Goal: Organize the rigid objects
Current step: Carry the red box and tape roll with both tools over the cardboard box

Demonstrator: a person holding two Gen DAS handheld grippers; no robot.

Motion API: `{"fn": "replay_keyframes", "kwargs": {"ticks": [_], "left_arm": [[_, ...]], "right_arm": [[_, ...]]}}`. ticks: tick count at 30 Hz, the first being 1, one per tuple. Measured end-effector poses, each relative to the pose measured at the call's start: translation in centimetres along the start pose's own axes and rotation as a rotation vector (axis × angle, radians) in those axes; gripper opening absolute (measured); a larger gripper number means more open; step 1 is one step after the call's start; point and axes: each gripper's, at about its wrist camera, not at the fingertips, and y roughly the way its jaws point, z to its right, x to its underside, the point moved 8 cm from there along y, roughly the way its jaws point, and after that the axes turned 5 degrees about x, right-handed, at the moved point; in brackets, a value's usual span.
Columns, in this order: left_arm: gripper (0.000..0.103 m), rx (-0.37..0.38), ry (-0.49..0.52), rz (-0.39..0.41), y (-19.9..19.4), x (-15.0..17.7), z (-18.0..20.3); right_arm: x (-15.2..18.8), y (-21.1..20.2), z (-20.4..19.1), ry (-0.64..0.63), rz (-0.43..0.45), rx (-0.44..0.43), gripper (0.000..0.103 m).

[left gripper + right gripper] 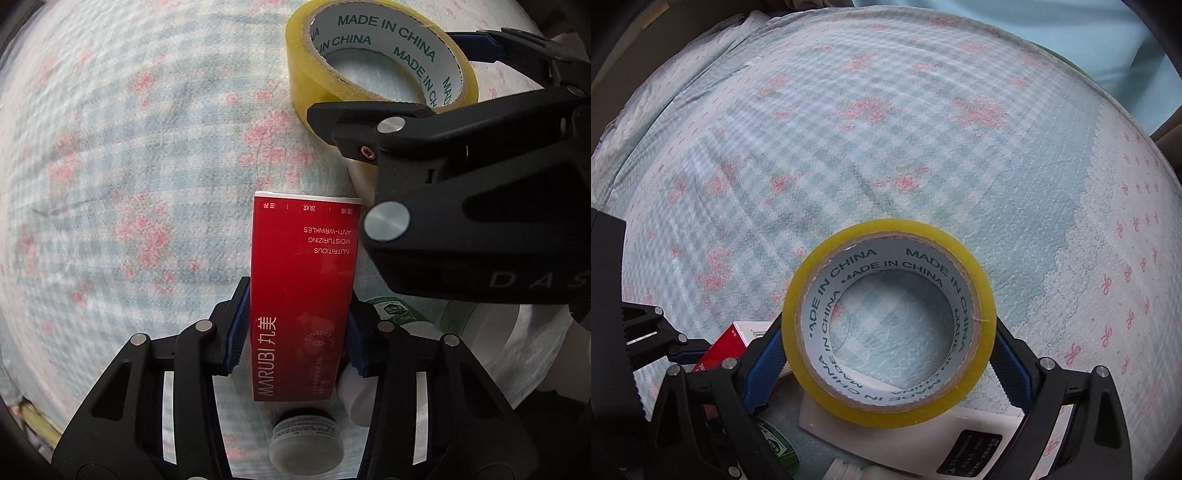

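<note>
My left gripper point(295, 328) is shut on a red MARUBI carton point(303, 295) and holds it above the checked bedspread point(129, 166). My right gripper point(888, 350) is shut on a yellow tape roll point(888, 402), its blue pads point(768, 365) pressing the roll's outer sides. In the left wrist view the tape roll point(306, 85) sits at the top right, with the right gripper's black body point(461, 206) close beside the carton. In the right wrist view the carton point(727, 343) shows at the lower left.
Under the left gripper lie a small round jar point(306, 439) and a white bottle point(354, 391). Under the right gripper lie a white device with a black label point(967, 439) and a green-labelled packet point(779, 446). The bedspread point(886, 147) stretches ahead.
</note>
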Motion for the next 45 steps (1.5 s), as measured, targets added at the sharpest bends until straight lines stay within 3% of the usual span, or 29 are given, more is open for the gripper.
{"fn": "replay_keyframes", "kwargs": {"ticks": [11, 17, 27, 31, 36, 45], "left_arm": [[0.039, 0.005, -0.001, 0.041, -0.6, 0.2, -0.4], [0.039, 0.029, -0.011, 0.067, -3.1, 0.1, -3.4], [0.039, 0.041, 0.011, 0.136, -8.8, 2.5, -3.7], [0.039, 0.051, 0.044, 0.186, -12.5, 2.9, -2.6], [0.039, 0.061, 0.120, 0.250, -18.5, 3.8, -0.5], [0.039, 0.066, 0.318, 0.333, -25.6, 4.2, 8.2]], "right_arm": [[0.3, -1.0, 0.1, 0.029, 0.015, 0.024, 0.096], [0.2, -1.6, 0.7, 0.102, 0.021, 0.024, 0.096], [0.4, -5.4, 1.1, 0.166, 0.074, 0.063, 0.096], [0.5, -9.1, 0.9, 0.209, 0.105, 0.077, 0.096], [1.5, -16.6, 1.2, 0.276, 0.161, 0.112, 0.096], [8.3, -29.9, 5.3, 0.478, 0.234, 0.155, 0.096]]}}
